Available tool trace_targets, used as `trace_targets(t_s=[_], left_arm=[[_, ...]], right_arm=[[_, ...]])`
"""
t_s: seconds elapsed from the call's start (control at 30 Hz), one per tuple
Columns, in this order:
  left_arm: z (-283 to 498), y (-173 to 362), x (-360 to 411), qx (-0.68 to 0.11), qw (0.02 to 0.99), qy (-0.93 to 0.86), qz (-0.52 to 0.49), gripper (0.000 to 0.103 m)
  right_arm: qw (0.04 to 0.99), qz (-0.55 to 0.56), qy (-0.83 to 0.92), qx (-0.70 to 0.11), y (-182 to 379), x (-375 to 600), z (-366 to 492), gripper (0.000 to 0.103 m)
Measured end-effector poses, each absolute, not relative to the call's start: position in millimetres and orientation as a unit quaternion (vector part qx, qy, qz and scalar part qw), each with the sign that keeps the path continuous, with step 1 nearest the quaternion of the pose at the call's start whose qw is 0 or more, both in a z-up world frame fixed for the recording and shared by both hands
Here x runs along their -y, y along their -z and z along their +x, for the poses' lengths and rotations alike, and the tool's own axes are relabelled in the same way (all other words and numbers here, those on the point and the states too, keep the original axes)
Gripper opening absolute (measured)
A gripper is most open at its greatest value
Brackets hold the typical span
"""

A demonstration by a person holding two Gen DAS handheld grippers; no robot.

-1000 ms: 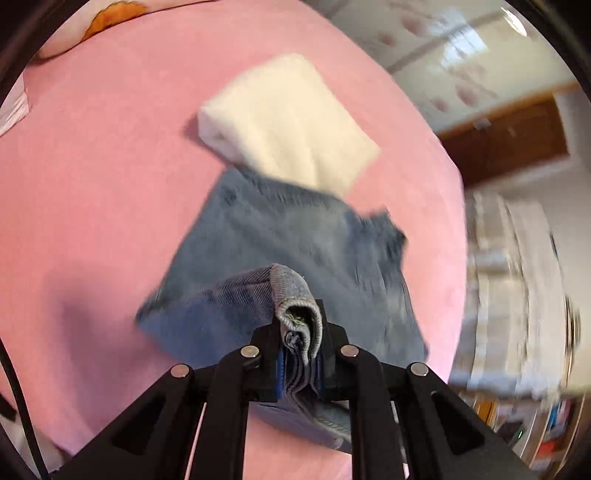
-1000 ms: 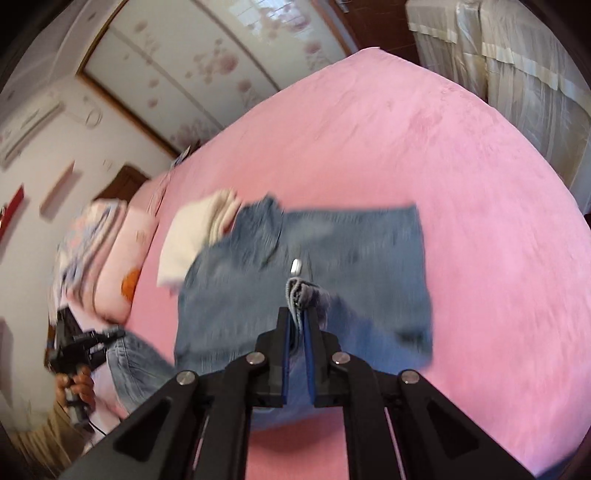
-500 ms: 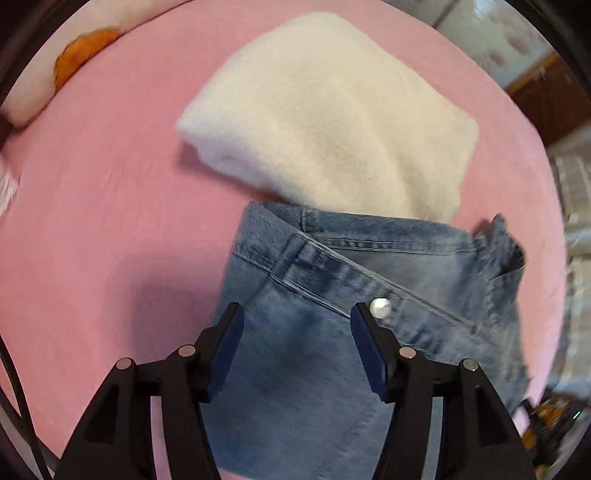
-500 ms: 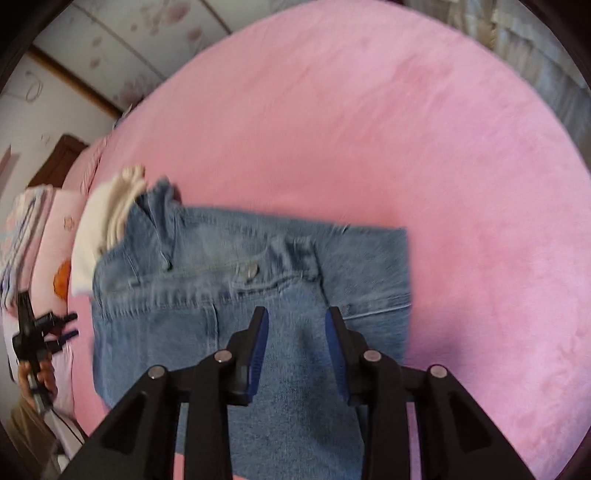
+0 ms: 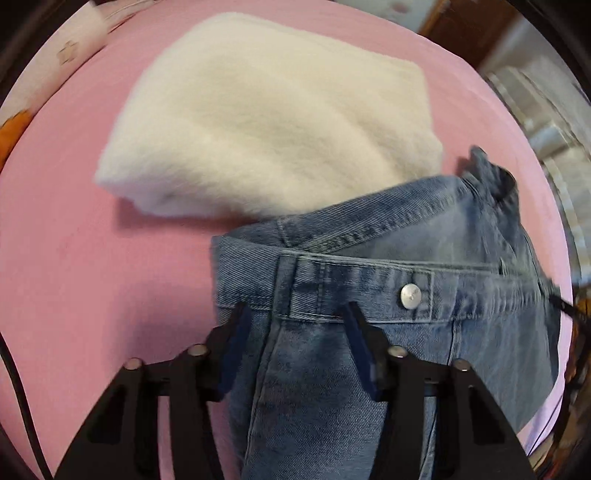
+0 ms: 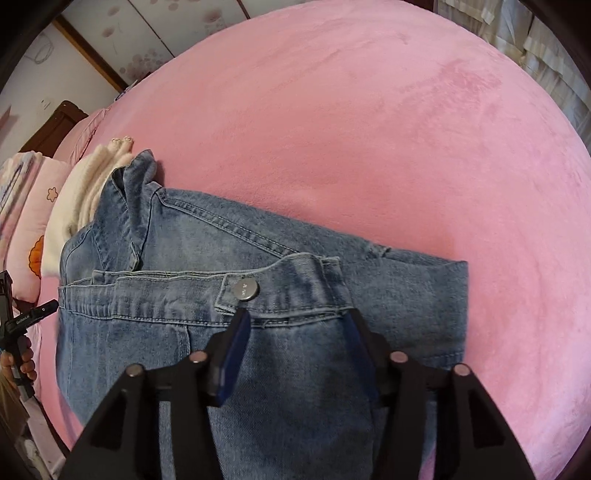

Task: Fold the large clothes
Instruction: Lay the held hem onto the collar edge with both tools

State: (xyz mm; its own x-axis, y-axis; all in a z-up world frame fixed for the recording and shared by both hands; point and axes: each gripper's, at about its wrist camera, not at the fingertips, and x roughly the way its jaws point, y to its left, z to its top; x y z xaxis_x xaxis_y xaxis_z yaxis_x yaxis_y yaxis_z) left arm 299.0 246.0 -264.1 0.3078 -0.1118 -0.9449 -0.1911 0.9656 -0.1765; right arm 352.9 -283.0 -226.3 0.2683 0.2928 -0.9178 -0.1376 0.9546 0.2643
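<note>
- Jeans (image 5: pixel 369 369): faded light blue denim, paler in worn patches, with lighter thread along the seams.
- Button (image 6: pixel 246 289) on the waistband: plain silver metal.
- Towel (image 5: pixel 266 114): cream-white, fluffy, no pattern.
- Bedcover (image 6: pixel 369 129): solid pink plush, darker where the nap is brushed.
- Pillow (image 6: pixel 33 221): pale pink with a small pink flower and an orange print.
- Left gripper (image 5: pixel 295 323): black frame, dark blue pads, silver screw heads.
- Right gripper (image 6: pixel 297 326): black with blue pads, same silver screws.
- Wardrobe doors (image 6: pixel 147 33): white with faint pink blossom print and brown trim.
- Curtain (image 6: pixel 546 44): pale beige-grey.
</note>
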Motion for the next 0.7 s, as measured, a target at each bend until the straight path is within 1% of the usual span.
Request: trace_targets(t_s=[0.13, 0.33, 0.43, 0.53, 0.63, 0.7], left_arm=[[306.1, 273.9, -244.1, -0.590, 0.800, -0.006, -0.109, 0.046], [311.1, 283.2, -250.6, -0.594, 0.795, 0.018, -0.125, 0.046], [313.3, 285.2, -253.9, -0.601, 0.783, 0.035, -0.156, 0.046], [311.6, 283.5, -257.8, -0.600, 0.783, 0.043, -0.159, 0.046], [307.7, 282.8, -261.2, -0.599, 0.783, 0.049, -0.162, 0.046], [305.8, 285.2, -259.6, -0.608, 0.777, 0.046, -0.157, 0.048]], right_arm=[[0.801, 0.031, -0.127, -0.585, 231.6, 278.0, 348.4, 0.056], [0.800, 0.021, -0.120, -0.587, 240.7, 276.4, 350.1, 0.057], [0.802, 0.003, -0.117, -0.585, 242.5, 270.3, 350.5, 0.057], [0.802, 0.011, -0.119, -0.585, 240.7, 272.3, 350.5, 0.056], [0.802, 0.014, -0.121, -0.585, 241.8, 272.0, 350.6, 0.052], [0.802, 0.005, -0.117, -0.585, 241.9, 270.1, 350.1, 0.049]])
